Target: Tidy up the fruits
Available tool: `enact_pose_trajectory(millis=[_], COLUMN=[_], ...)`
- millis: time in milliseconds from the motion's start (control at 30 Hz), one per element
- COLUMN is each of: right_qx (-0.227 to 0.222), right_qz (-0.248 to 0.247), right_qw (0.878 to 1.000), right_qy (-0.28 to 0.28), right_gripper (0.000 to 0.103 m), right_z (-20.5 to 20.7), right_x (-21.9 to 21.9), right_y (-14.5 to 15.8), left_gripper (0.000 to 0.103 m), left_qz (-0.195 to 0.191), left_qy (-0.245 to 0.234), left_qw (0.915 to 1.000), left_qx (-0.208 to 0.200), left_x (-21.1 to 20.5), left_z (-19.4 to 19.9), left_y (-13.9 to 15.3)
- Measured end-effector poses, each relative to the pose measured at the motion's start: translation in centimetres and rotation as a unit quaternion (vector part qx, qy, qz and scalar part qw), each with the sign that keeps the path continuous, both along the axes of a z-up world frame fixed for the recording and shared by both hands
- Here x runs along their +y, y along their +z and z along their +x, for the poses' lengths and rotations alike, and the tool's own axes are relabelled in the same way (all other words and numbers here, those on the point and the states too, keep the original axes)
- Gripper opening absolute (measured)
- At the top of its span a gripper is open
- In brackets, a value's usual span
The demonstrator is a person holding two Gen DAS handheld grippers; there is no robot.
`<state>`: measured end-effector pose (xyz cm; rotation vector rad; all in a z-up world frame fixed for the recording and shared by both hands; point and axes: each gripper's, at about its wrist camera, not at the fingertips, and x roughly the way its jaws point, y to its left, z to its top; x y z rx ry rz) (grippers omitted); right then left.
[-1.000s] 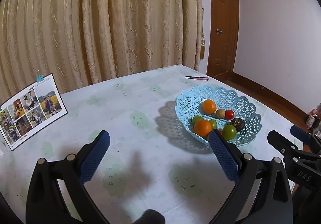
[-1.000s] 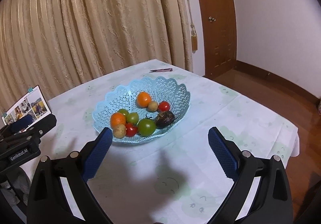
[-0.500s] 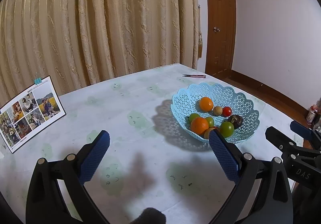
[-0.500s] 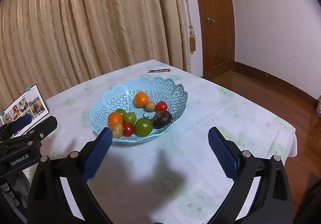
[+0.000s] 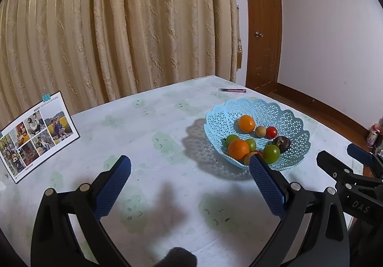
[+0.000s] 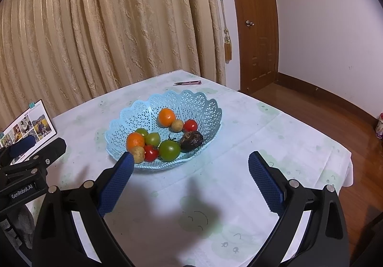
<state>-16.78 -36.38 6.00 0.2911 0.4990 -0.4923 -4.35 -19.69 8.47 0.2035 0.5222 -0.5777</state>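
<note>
While both grippers hang above the pale patterned tablecloth point(image 6: 275, 137) with jaws spread wide and holding nothing, the light-blue lattice plastic basket point(image 6: 201, 104) of round fruits sits just ahead of the right gripper point(image 6: 189, 164) and ahead-right of the left gripper point(image 5: 190, 167). All the fruit seems gathered, so this looks like a closing or opening pause; any next pick calls for reaching forward over the rim.

**Table and what rests on it**

The table point(image 6: 239, 147) wears a pale cloth printed with faint green patches. Seen from the right wrist, a light-blue lattice basket point(image 6: 203, 109) sits at centre, a pink snipper point(image 6: 188, 82) lies at 12 o'clock near the far edge, and a photo card point(image 6: 28, 127) stands at 9 o'clock.
</note>
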Motion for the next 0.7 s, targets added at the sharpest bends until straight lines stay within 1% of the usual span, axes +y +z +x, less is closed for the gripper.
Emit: enact_pose_trajectory(millis=[700], right_qx=[0.006], right_qz=[0.000], right_qw=[1.000], right_qy=[0.001], right_gripper=[0.098], right_z=[0.23], right_x=[0.01], right_y=[-0.25], left_gripper=[0.098], left_qz=[0.007], left_qy=[-0.008], left_qw=[0.9999], left_qx=[-0.001], left_x=[-0.26], left_z=[-0.24], left_y=[-0.23])
